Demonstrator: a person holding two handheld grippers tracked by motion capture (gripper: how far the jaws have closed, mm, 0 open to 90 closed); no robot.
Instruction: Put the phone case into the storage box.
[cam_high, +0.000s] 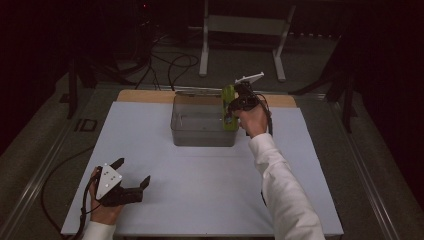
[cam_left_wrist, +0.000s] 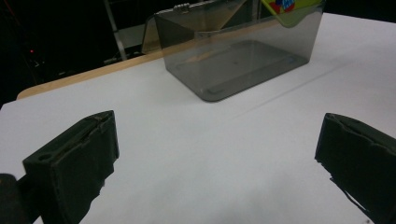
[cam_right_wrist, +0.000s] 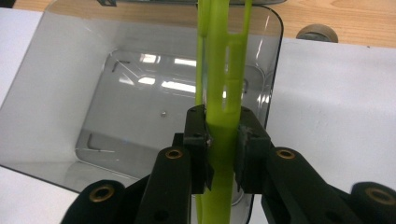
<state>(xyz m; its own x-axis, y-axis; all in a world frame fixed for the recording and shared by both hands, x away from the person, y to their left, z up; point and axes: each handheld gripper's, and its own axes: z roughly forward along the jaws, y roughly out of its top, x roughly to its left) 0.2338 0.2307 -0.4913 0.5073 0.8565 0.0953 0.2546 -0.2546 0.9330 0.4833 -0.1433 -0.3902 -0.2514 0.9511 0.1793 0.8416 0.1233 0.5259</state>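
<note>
The right claw (cam_right_wrist: 220, 144) grips a flat lime-green plastic piece (cam_right_wrist: 223, 70), holding it on edge over the right end of the clear grey bin (cam_high: 200, 135). The left claw (cam_high: 131, 176) rests wide open on the white counter (cam_high: 200, 200), well in front of the bin and to its left.

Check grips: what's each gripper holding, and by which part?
Right gripper is shut on the green plastic piece, clamped across its thin edge, over the clear bin. Left gripper is open and holds nothing.
</note>
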